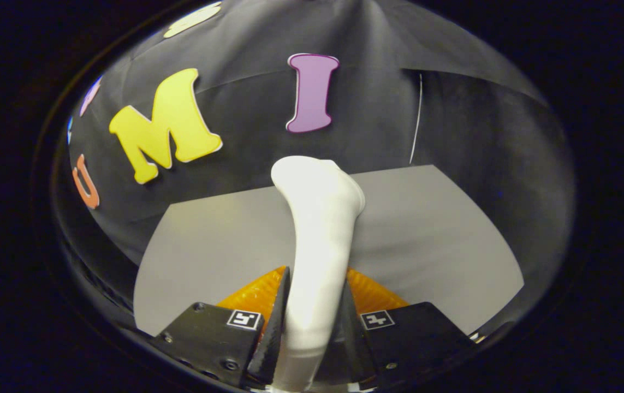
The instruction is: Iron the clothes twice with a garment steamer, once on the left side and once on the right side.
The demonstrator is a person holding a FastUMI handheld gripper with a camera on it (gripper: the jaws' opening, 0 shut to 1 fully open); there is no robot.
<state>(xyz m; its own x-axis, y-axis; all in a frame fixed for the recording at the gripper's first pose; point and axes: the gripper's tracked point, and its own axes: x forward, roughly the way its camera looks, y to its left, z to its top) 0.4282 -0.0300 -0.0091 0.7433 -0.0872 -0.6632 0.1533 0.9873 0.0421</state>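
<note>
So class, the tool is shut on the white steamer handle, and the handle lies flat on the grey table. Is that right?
Not quite. In the gripper view the tool is shut on the white steamer handle, but the handle stands up between the fingers, above the grey table, not flat on it.

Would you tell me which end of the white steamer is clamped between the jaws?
The narrow handle end of the steamer is clamped in the gripper; the wider head juts beyond it.

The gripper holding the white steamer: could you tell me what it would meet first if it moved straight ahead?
The gripper, shut on the white curved plastic garment steamer, points over the flat grey surface towards the black cloth wall. The wall would probably come first, though depth is unclear.
</note>
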